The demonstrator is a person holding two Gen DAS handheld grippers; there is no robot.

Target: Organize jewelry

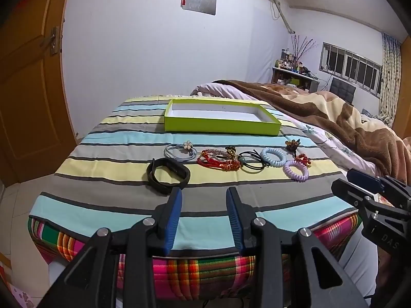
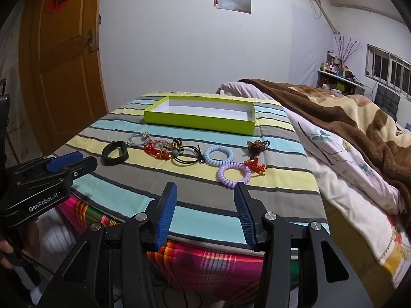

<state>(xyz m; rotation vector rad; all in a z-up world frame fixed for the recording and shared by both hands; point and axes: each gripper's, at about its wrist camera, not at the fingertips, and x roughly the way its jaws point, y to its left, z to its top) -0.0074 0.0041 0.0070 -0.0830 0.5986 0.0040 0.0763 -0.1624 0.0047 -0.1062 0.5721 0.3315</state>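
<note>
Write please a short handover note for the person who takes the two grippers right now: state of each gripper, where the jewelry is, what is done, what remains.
Left gripper: open, holding nothing, near the table edge in front of the black wristband.
Right gripper: open, holding nothing, just in front of the purple coil tie.
Green box: at the far side of the striped cloth, nothing visible inside.
All jewelry lies in a row on the cloth, including the blue coil tie and red knotted bracelet.
Done: nothing.
Left: move every piece into the box.

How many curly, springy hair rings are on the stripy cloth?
2. The light blue spiral ring lies right of the black hair tie. The purple spiral ring touches it, nearer the tongs. None seem hidden.
</note>
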